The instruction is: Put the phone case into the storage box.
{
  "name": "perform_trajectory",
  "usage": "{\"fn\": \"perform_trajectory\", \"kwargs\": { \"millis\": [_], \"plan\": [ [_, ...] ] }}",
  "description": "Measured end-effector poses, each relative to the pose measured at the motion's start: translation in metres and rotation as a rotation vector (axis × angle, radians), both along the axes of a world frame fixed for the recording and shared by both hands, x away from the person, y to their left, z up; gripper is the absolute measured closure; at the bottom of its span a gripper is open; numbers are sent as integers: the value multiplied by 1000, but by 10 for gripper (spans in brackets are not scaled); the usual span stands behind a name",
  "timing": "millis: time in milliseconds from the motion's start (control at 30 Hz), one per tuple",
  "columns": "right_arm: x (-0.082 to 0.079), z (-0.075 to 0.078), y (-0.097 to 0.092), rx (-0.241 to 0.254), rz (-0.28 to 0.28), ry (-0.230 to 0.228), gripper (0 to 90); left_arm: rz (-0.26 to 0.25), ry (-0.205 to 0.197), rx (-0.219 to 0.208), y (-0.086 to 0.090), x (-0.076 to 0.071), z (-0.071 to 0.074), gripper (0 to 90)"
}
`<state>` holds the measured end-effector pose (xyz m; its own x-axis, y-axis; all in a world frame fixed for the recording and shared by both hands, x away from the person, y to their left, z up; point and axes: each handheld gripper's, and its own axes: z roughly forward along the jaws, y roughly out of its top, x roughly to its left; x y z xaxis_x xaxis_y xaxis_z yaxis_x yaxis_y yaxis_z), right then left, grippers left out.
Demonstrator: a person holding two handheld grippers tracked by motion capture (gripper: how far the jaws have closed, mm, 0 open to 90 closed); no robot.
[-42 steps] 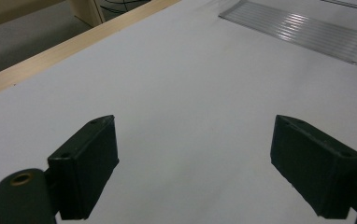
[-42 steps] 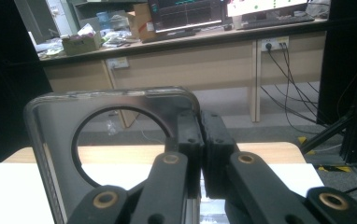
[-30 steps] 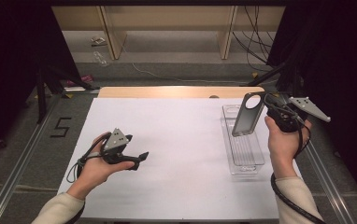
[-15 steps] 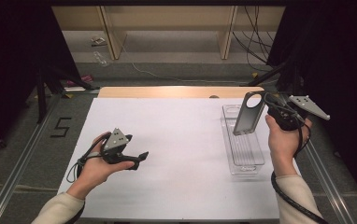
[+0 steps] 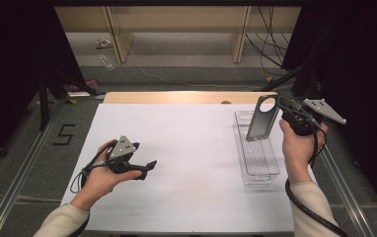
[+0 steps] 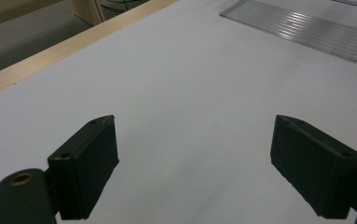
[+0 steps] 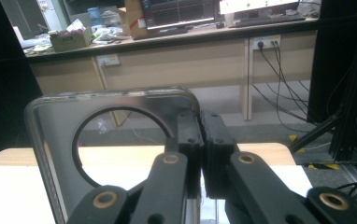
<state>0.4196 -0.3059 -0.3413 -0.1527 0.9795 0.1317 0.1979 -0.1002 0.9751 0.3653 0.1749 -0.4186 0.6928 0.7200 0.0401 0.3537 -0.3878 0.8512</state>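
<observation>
Case, dark and flat with a round hole near its top (a phone cover, by its shape), hangs upright above the far end of the clear tray, pinched at its edge by the right tool, jaws closed on it. The tray lies on the white table at the right. The left tool rests low over the table's left part, jaws wide apart with nothing between them.
</observation>
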Motion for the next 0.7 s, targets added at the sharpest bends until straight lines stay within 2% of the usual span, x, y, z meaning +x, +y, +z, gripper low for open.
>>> {"fn": "perform_trajectory", "kwargs": {
  "millis": [700],
  "plan": [
    [9, -1, 1, -8, -11, 0, 881, 4, -2, -4, 0, 0, 0, 146]
  ]
}}
